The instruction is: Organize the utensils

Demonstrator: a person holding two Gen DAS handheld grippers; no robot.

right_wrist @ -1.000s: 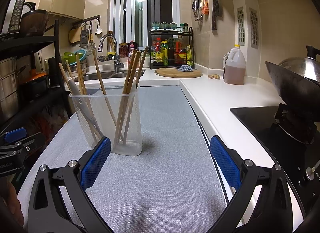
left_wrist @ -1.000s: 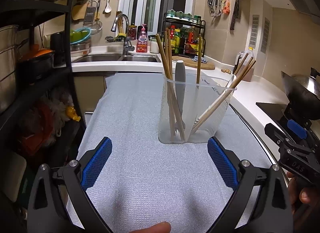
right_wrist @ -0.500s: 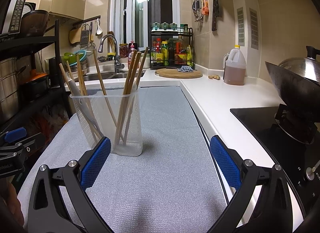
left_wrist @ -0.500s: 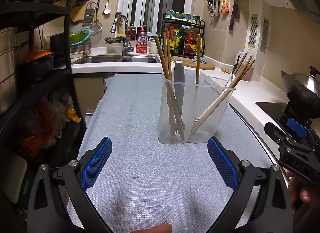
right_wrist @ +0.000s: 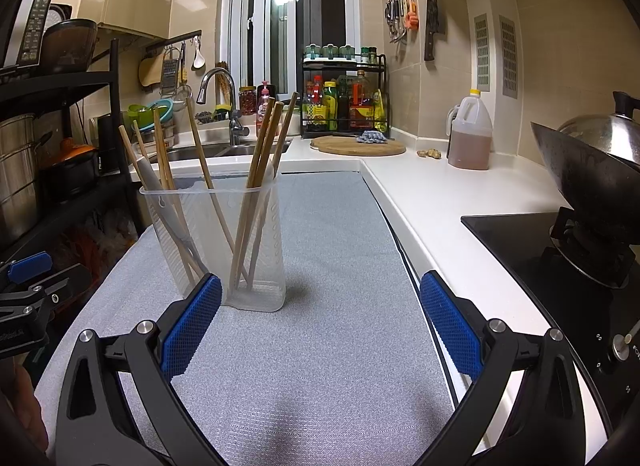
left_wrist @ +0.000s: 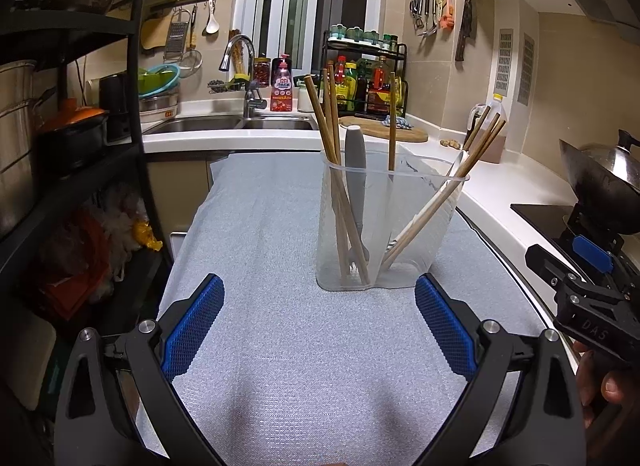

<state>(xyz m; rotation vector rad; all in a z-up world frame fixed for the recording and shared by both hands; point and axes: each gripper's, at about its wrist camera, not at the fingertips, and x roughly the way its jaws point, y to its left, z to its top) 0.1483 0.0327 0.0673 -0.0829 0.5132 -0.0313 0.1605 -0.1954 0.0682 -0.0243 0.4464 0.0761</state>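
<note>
Moved: nil; holder (left_wrist: 390, 225) w/ chopsticks (left_wrist: 334, 169) unchanged.
R view only: hob (right_wrist: 532, 250).
Grippers: left gripper (left_wrist: 318, 324), right gripper (right_wrist: 320, 320) wide apart, empty.

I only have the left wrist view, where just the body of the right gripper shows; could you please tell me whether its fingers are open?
Observer: Yes, the right gripper is open, with only the grey mat between its fingers.
Operator: Thank you. Where is the holder relative to it?
Observer: The clear holder stands ahead, in line with its left finger, not between the two.
Operator: And what lies on its right side?
Observer: The black cooktop, with a control knob near the right finger.
</note>
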